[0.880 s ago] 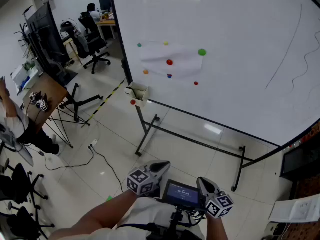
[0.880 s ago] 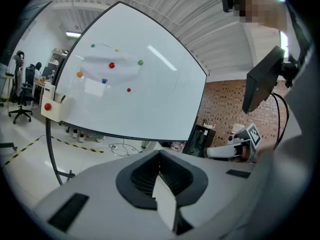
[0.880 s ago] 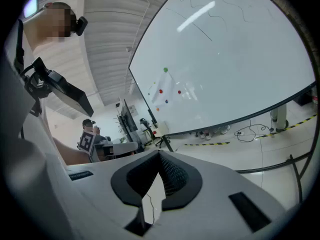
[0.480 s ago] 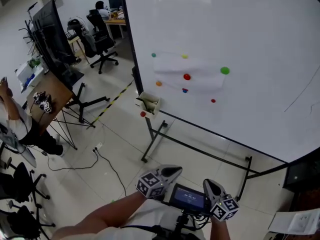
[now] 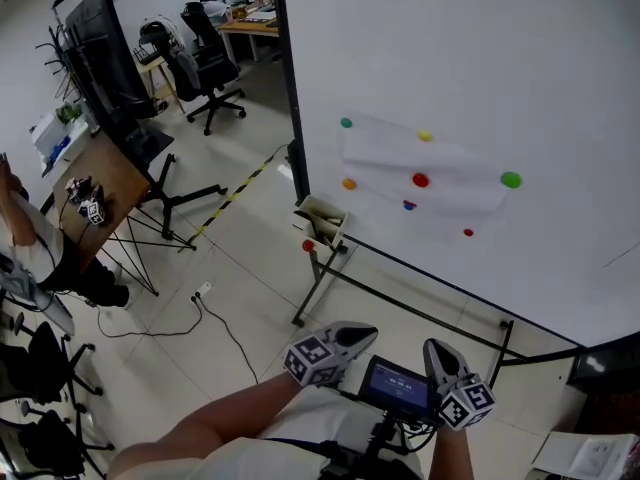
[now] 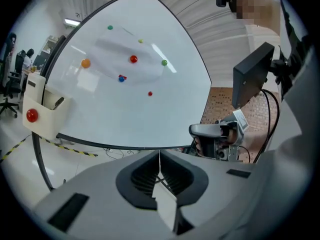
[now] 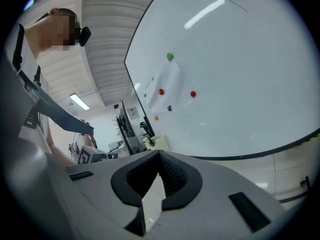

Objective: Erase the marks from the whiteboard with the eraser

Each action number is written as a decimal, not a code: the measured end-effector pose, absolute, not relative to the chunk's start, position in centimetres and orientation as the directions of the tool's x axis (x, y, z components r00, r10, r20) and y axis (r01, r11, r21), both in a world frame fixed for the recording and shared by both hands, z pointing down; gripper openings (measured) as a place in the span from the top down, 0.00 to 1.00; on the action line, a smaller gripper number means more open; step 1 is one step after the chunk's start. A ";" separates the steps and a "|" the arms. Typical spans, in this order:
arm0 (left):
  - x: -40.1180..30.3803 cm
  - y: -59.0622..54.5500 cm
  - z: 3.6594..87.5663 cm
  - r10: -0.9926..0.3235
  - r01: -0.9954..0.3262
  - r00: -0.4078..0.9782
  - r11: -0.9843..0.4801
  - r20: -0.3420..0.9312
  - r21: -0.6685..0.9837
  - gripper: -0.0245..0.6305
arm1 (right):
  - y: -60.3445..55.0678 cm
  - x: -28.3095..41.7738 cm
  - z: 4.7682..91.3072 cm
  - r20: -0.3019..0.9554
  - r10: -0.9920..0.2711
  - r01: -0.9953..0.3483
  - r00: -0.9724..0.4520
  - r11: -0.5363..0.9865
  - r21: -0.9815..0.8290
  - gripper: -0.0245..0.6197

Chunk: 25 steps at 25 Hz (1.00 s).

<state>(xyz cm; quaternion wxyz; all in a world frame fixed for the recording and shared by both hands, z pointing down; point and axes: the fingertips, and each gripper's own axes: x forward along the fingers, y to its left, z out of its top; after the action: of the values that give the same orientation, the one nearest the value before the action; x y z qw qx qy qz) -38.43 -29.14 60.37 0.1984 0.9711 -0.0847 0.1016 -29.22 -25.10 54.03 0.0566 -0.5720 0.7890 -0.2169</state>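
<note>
Left tongs (image 5: 354,334) and right tongs (image 5: 436,351), both closed and empty, bottom centre. Whiteboard (image 5: 500,68) fills upper right; eraser not discernible, perhaps in the box (image 5: 322,218) at its lower-left corner, nearer the left tongs.

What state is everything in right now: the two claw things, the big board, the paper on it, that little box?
Left gripper: shut, empty.
Right gripper: shut, empty.
Whiteboard: upright, mostly clean in the part shown.
Paper: flat on the whiteboard, under magnets.
Box: hung at the whiteboard's lower corner, open on top.
Screen: lit.
</note>
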 end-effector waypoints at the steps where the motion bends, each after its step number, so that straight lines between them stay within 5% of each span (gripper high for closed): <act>1: -38.7 -30.6 60.3 -0.122 -0.200 0.967 -0.908 0.223 0.368 0.93 | -26.6 -29.4 54.0 0.164 -0.929 -0.882 -0.333 0.244 -0.404 0.95; 13: -45.1 -43.8 60.8 -0.275 -0.331 0.941 -0.869 0.199 0.367 0.90 | -38.5 -34.7 54.7 0.214 -0.895 -0.880 -0.392 0.297 -0.371 0.95; 22: -54.0 -56.0 62.3 -0.643 -0.693 0.720 -0.683 0.260 0.232 0.91 | -41.5 -36.0 55.1 0.216 -0.872 -0.858 -0.440 0.337 -0.388 0.95; 25: -54.8 -58.8 62.4 -0.691 -0.741 0.671 -0.642 0.270 0.197 0.82 | -42.1 -35.7 55.5 0.215 -0.867 -0.856 -0.450 0.350 -0.381 0.95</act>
<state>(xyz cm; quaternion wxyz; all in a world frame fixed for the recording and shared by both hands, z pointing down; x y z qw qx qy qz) -54.80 -58.79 62.40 0.1464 0.9022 -0.3967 0.0851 -35.70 -42.14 55.48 0.0120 -0.5245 0.8214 -0.2240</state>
